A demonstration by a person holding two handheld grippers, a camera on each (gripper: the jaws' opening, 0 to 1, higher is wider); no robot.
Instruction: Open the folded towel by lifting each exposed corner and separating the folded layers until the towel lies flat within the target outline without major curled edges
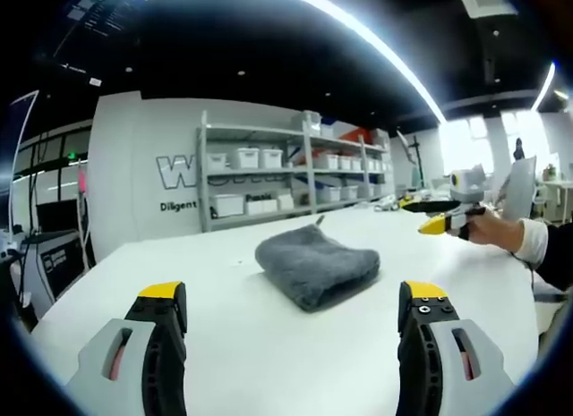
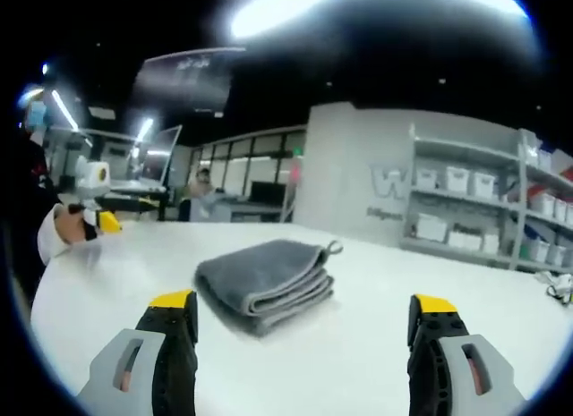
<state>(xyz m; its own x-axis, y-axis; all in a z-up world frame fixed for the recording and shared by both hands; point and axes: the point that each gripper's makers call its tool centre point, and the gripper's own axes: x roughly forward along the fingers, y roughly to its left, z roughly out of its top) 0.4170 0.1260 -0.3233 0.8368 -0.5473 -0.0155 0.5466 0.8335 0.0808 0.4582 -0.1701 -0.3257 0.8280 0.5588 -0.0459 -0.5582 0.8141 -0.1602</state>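
A grey towel point(image 1: 316, 267) lies folded in several layers on the white table point(image 1: 224, 335). In the left gripper view my left gripper point(image 1: 294, 300) stands open just short of it, nothing between its yellow-tipped jaws. The right gripper point(image 1: 440, 221), held by a hand, hovers over the table at the right of that view. In the right gripper view the same towel point(image 2: 264, 280) shows its stacked fold edges and a small hanging loop. My right gripper point(image 2: 304, 310) is open, the towel a little ahead. The left gripper point(image 2: 98, 217) appears at the far left, in a hand.
Metal shelving point(image 1: 295, 170) with white bins stands behind the table against a grey wall. The same shelving point(image 2: 483, 210) shows at the right of the right gripper view. Desks with monitors point(image 2: 148, 179) lie beyond the table's far edge.
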